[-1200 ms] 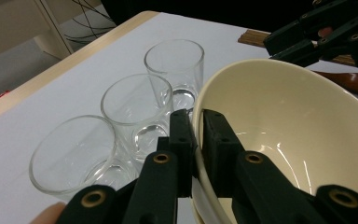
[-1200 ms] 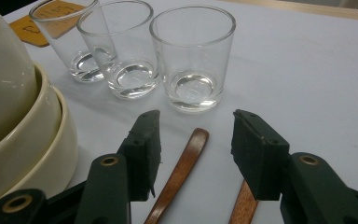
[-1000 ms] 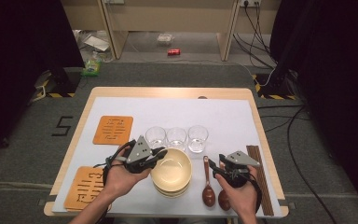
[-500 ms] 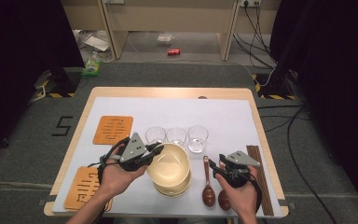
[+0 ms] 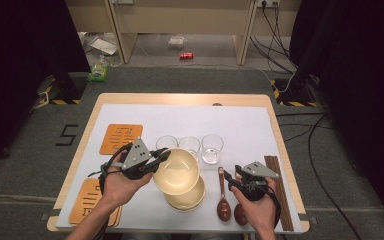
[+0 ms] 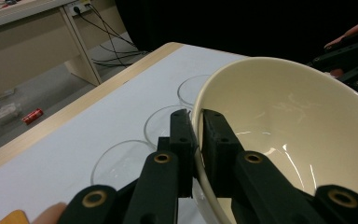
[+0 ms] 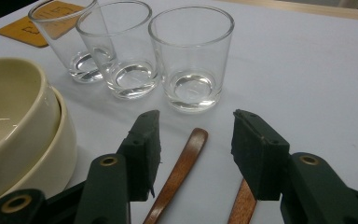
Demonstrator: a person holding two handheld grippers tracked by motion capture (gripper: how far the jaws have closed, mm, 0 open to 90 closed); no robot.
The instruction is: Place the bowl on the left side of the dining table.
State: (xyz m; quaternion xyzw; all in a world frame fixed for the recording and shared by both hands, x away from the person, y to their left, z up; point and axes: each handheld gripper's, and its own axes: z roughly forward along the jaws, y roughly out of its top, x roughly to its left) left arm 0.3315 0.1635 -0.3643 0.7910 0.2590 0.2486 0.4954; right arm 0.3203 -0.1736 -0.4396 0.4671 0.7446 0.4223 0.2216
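A: Where is the top bowl (image 5: 176, 171)?

B: Tilted up off the lower bowl (image 5: 190, 199), beside the glasses (image 5: 212, 148). The left gripper (image 6: 195, 140) pinches its rim; the right gripper (image 7: 193, 140) gapes over the spoons (image 5: 223, 197)

A: Breakable?

B: Looks hard, smooth and slippery, so the rim is the best hold

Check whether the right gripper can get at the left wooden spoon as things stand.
Probably yes: the right gripper is open, and the spoon handle lies bare on the table between its jaws, with nothing over it.
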